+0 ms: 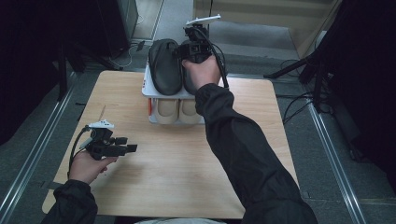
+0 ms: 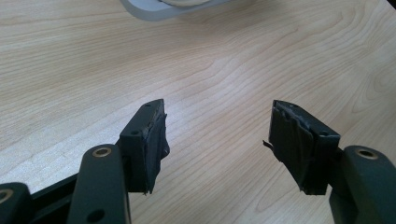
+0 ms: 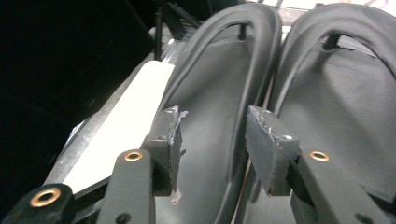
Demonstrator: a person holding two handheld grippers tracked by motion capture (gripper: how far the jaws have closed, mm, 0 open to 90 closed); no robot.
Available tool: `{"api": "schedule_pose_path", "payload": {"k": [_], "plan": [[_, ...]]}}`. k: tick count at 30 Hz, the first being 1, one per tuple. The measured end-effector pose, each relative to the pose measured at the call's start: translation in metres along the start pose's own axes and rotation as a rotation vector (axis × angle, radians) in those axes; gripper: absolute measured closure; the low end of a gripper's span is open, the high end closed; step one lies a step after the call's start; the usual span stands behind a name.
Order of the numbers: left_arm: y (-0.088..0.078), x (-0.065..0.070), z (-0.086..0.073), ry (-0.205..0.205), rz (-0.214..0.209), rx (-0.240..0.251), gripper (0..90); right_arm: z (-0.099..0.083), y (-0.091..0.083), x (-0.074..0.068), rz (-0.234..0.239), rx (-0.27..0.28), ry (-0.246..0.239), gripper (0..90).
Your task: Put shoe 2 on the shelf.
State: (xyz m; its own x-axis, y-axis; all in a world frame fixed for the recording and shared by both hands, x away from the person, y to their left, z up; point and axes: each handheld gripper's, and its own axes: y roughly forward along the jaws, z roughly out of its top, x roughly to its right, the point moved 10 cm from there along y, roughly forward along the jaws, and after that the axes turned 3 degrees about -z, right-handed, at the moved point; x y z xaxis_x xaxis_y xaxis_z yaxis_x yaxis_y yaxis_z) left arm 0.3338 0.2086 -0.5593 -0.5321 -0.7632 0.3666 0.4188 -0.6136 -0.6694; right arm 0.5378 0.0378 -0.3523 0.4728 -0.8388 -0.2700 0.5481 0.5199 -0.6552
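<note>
Table [image 1: 187,168]: pale wood-grain top, flat and smooth, with rounded corners; it serves as the work surface, and its near half lies bare.
Rack [image 1: 148,91]: white two-tier shoe stand at the table's 12 o'clock edge; its stacked shelves let two pairs share one footprint. In the right gripper view the top shelf [image 3: 126,130] reads as a flat white slab with a rounded end.
Dark slippers: matt black pair on the top shelf, touching side by side. The slipper nearer 9 o'clock [image 1: 164,65] lies in plain sight; the other [image 1: 187,70] is partly covered by the right hand. Soles look like smooth moulded rubber or foam with raised rims, each carrying an arched strap pegged in near the toe [image 3: 243,30].
Pale slippers [image 1: 177,111]: beige pair on the lower shelf, rounded ends facing the person, likely stored there already.
Right gripper [image 1: 198,44]: held over the dark slippers at 12 o'clock. Its jaws stand partly apart above the sole and strap of one slipper, pads [image 3: 271,144] pressing nothing. Judged to be working on that pair's placement.
Left gripper [image 1: 126,144]: parked low at 8 o'clock, jaws wide apart and empty over bare wood, apparently waiting; its pads [image 2: 294,140] are wrapped in frayed black tape.
</note>
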Motion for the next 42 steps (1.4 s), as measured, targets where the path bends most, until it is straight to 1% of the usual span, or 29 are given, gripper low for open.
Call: {"api": "schedule_pose_path", "payload": {"k": [2,4,6,7,8,9,14,16,19,22,24,26,27,28,29,34,35,39,40,42], "plan": [[0.000,0.000,0.000,0.000,0.000,0.000,37.0,-0.004,-0.006,-0.003,0.018,0.003,-0.025,58.2],[0.000,0.000,0.000,-0.001,-0.002,-0.001,37.0,-0.008,-0.012,-0.007,0.052,0.005,-0.040,58.2],[0.000,0.000,0.000,-0.001,-0.001,-0.001,37.0,-0.014,-0.017,-0.010,0.075,0.004,-0.076,58.1],[0.000,0.001,0.000,-0.004,-0.002,-0.001,37.0,-0.017,-0.020,-0.011,0.087,0.011,-0.116,56.7],[0.000,0.000,0.000,-0.004,-0.001,-0.001,37.0,-0.020,-0.023,-0.013,0.094,0.032,-0.163,57.1],[0.001,0.000,0.000,-0.004,-0.001,-0.003,37.0,-0.024,-0.026,-0.014,0.099,0.038,-0.194,57.2],[0.001,0.000,0.000,-0.001,0.001,-0.002,36.9,-0.043,-0.036,-0.019,0.148,0.028,-0.225,52.6],[0.001,0.000,0.000,-0.002,0.003,-0.004,36.9,-0.053,-0.039,-0.018,0.166,0.015,-0.230,50.1],[0.002,0.000,0.000,0.002,0.007,-0.005,36.9,-0.066,-0.041,-0.018,0.197,0.006,-0.223,45.9],[0.002,0.001,-0.001,0.002,0.004,-0.009,36.9,-0.077,-0.044,-0.017,0.211,0.016,-0.218,39.8],[0.002,0.001,-0.001,0.003,0.007,-0.008,36.8,-0.084,-0.044,-0.018,0.230,0.011,-0.219,37.7],[0.002,0.000,-0.001,0.005,0.008,-0.009,36.9,-0.094,-0.044,-0.018,0.237,-0.004,-0.229,34.6],[0.002,0.000,-0.001,0.005,0.008,-0.009,36.9,-0.094,-0.044,-0.018,0.237,-0.004,-0.229,34.6],[0.002,0.000,-0.001,0.005,0.011,-0.008,36.9,-0.103,-0.044,-0.018,0.248,-0.013,-0.233,33.4],[0.002,-0.001,-0.001,0.004,0.011,-0.007,36.9,-0.106,-0.043,-0.017,0.253,-0.015,-0.230,33.2],[0.003,0.000,-0.001,0.002,0.009,-0.009,36.8,-0.120,-0.043,-0.014,0.255,-0.013,-0.216,31.3],[0.003,0.000,-0.001,0.003,0.008,-0.010,36.8,-0.126,-0.044,-0.014,0.267,-0.024,-0.215,29.9],[0.003,0.000,-0.001,0.003,0.011,-0.009,36.8,-0.137,-0.042,-0.010,0.258,-0.027,-0.221,28.6],[0.003,0.000,-0.001,0.003,0.011,-0.009,36.8,-0.137,-0.042,-0.010,0.258,-0.027,-0.221,28.6],[0.003,0.000,-0.001,0.003,0.013,-0.010,36.8,-0.144,-0.042,-0.009,0.270,-0.027,-0.223,27.0]]}}
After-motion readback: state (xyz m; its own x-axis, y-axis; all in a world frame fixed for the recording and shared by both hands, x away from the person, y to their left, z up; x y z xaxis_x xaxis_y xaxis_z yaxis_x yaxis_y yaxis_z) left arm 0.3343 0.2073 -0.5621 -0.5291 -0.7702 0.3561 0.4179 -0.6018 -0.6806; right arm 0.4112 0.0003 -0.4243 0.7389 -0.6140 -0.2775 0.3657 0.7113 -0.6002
